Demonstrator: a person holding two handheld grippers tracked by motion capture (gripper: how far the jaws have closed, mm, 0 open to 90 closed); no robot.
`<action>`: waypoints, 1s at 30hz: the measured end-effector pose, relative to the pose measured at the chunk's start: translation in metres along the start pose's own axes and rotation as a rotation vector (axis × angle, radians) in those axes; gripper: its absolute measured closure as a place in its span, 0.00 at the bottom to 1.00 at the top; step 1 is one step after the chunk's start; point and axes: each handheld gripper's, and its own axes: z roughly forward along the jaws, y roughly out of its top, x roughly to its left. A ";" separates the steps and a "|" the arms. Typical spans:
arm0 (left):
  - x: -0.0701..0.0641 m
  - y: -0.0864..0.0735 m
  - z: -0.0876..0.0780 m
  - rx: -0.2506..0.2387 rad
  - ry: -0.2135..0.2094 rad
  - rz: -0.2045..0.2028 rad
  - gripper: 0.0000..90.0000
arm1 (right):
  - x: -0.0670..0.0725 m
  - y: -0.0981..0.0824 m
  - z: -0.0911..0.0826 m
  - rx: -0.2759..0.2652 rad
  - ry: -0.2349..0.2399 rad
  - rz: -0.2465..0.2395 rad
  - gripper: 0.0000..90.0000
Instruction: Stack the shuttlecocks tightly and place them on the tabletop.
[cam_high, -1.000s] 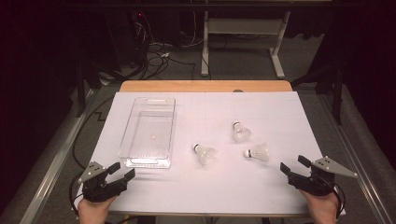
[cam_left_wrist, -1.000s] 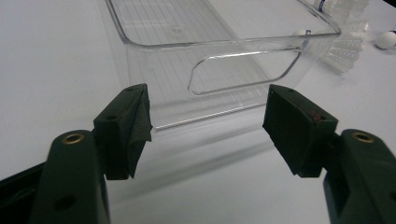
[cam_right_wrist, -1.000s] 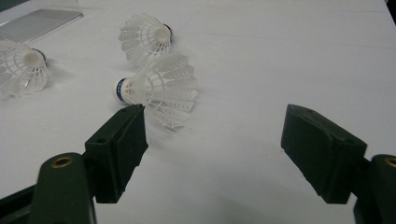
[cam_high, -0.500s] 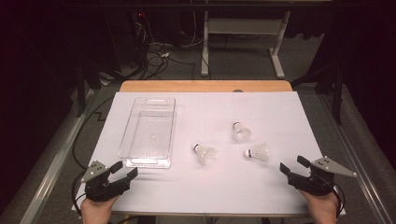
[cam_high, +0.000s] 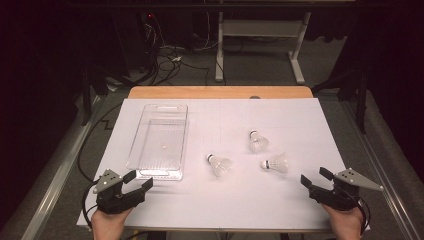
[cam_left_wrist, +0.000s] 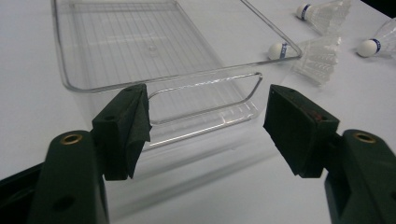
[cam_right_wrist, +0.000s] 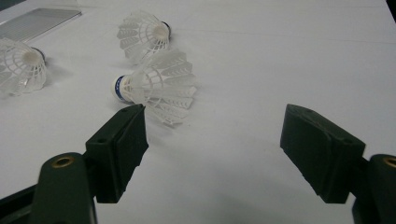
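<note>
A clear plastic tray (cam_high: 155, 174) lies empty on the left of the white table. Three white shuttlecocks lie on their sides to its right: one in the middle (cam_high: 220, 164), one farther back (cam_high: 257, 141), one to the right (cam_high: 275, 163). My left gripper (cam_high: 138, 180) is open just short of the tray's near end wall (cam_left_wrist: 201, 93), jaws either side of its handle cut-out, touching nothing. My right gripper (cam_high: 315, 176) is open at the front right. The nearest shuttlecock (cam_right_wrist: 156, 86) lies just beyond its left jaw.
White paper (cam_high: 240, 200) covers the table, with a bare wooden strip (cam_high: 220, 92) at the far edge. Beyond the table are a dark floor, cables (cam_high: 170, 55) and a white desk frame (cam_high: 260, 35). The paper between the grippers is bare.
My left gripper has crept slightly toward the tray's near end. The right gripper and the shuttlecocks have hardly moved.
</note>
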 end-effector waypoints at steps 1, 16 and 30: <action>-0.001 0.001 0.001 0.002 -0.004 0.004 0.36 | 0.000 0.000 0.000 0.000 0.001 -0.001 0.26; -0.018 0.011 0.012 0.018 -0.059 0.018 0.37 | -0.001 0.000 0.000 0.000 -0.002 0.005 0.26; -0.036 0.025 0.023 0.044 -0.078 0.064 0.40 | -0.001 0.000 0.001 0.003 -0.003 0.011 0.26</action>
